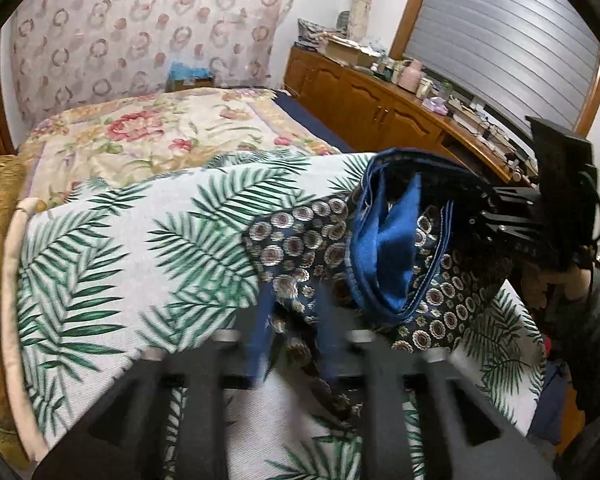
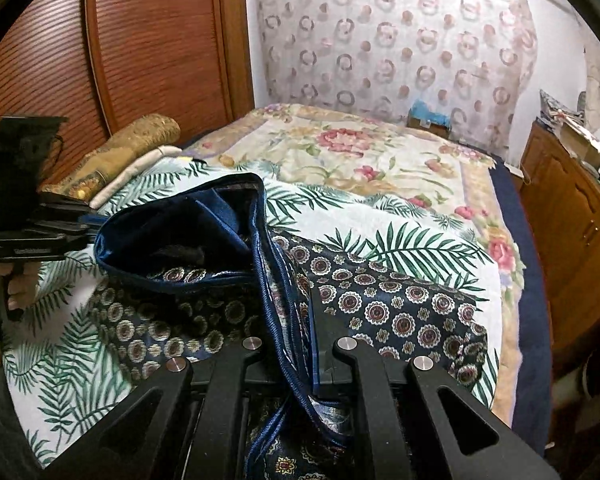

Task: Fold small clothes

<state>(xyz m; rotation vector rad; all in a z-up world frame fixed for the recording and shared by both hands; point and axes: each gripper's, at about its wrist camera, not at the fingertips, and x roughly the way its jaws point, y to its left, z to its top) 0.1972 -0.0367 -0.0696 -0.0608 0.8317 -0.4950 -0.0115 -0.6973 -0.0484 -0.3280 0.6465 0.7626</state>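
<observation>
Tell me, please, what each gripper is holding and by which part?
Both grip the navy medallion-print shorts at the blue-edged waistband: the right gripper on one side, the left gripper on the opposite side.

Our left black two-finger gripper (image 1: 290, 344) reaches forward with its fingers closed onto fabric pinched between them. Our right black two-finger gripper (image 2: 286, 354) likewise clamps fabric between its narrowed fingers. Each appears in the other's view, held sideways at the frame's edge, with a hand (image 2: 18, 284) gripping its handle.
</observation>
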